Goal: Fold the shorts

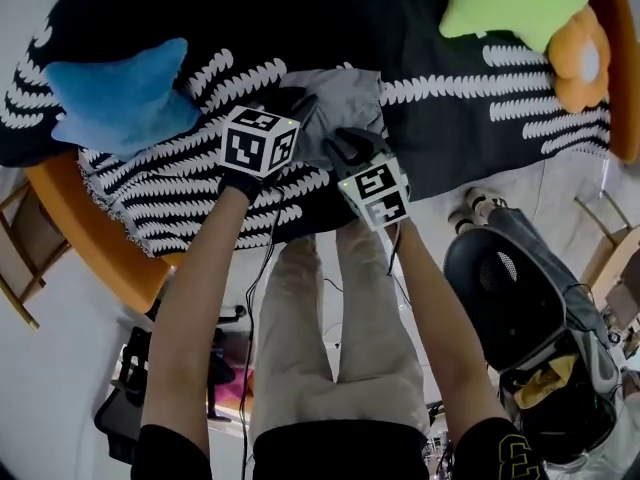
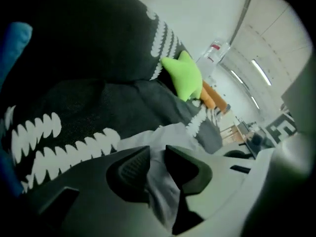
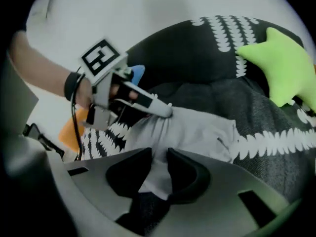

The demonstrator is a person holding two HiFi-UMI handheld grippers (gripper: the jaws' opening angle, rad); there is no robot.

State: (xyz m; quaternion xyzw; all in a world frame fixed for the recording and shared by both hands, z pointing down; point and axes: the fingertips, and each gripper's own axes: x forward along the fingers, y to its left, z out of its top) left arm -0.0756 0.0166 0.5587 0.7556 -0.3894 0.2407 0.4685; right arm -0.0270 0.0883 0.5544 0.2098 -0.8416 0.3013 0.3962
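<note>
Overhead, a round table with an orange rim (image 1: 90, 238) fills the scene, draped in a black cloth (image 1: 480, 98) banded with rows of white leaf shapes. The person stands at its near edge in beige trousers (image 1: 335, 338) and a black top. Yellow lettering on the right sleeve is cut off by the frame and cannot be read.

A blue star-shaped cushion (image 1: 125, 93) lies on the cloth at the left of the head view. A lime-green star cushion (image 1: 505, 3) lies at the far right, with an orange plush (image 1: 585, 58) beside it.

The grey shorts (image 1: 345, 103) lie bunched on the cloth near the table's front edge, between the two cushions. The left gripper (image 2: 157, 154) has its jaws slightly apart, with a fold of the shorts lying in the gap. The right gripper (image 3: 160, 157) is likewise a little spread, grey fabric between its jaws.

Each gripper carries a white cube (image 1: 258, 140) printed with black square markers but no words. A clear bottle (image 2: 212, 53) with a red label stands beyond the green cushion, its print too small to read.
</note>
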